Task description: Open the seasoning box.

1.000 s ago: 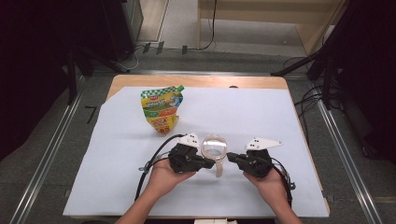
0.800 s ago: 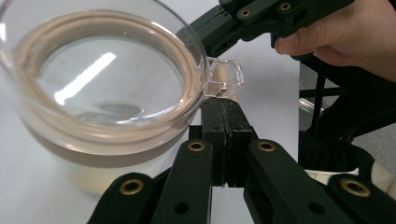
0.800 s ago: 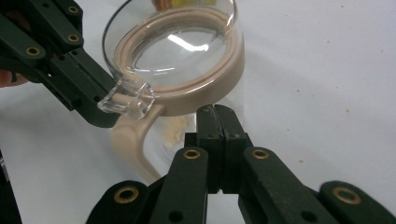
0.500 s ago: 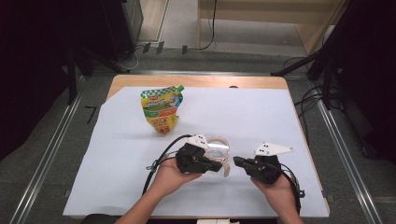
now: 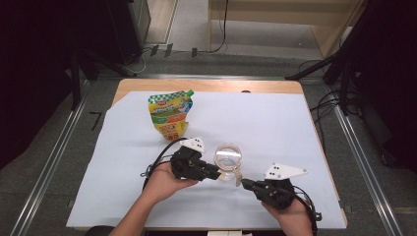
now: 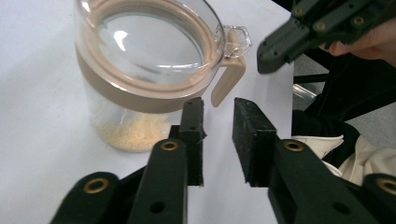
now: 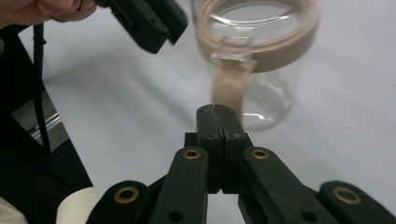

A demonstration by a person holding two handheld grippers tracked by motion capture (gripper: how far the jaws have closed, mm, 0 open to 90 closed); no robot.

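Observation:
A clear glass jar (image 5: 228, 157) with a beige lid ring and a beige latch (image 6: 228, 80) stands on the white sheet (image 5: 275, 123); a little pale grain (image 6: 133, 133) lies in its bottom. My left gripper (image 5: 215, 175) sits just left of the jar. Its jaws (image 6: 218, 105) have just been opening and stand a little apart with nothing between them. My right gripper (image 5: 244, 183) is to the near right of the jar, shut on nothing (image 7: 217, 111), its tips pointing at the latch (image 7: 227, 86) from a short distance.
A yellow and green snack pouch (image 5: 169, 114) lies at the back left of the sheet. The wooden table edge (image 5: 206, 85) runs behind it. Cables trail from both grippers toward the near edge.
The right gripper has drawn back from the jar toward the near right. The left gripper's jaws have parted slightly and it has eased back from the jar's latch. The jar stays put.

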